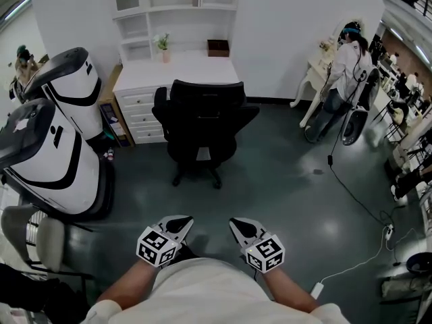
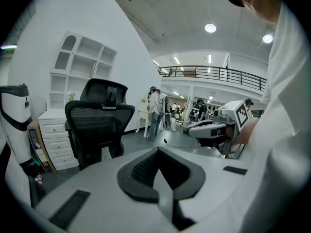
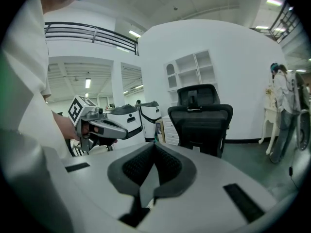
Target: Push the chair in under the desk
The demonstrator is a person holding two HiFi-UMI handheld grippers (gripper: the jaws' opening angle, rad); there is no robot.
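Observation:
A black mesh office chair [image 1: 201, 123] stands on the dark floor with its back toward me, its seat partly under the white desk [image 1: 177, 71]. The chair [image 2: 98, 125] also fills the left of the left gripper view, and the chair [image 3: 200, 120] sits centre-right in the right gripper view. My left gripper [image 1: 179, 223] and right gripper [image 1: 241, 227] hover close to my body, well short of the chair, touching nothing. Both are shut and hold nothing. The left gripper [image 2: 156, 155] and the right gripper [image 3: 154, 144] show their jaws meeting.
White drawers [image 1: 138, 110] flank the desk at the left, a shelf unit [image 1: 172, 2] above it. Two large white-and-black machines [image 1: 50, 147] stand at the left. A person [image 1: 344, 79] stands at the right by a white table. A white cable [image 1: 351, 265] runs across the floor.

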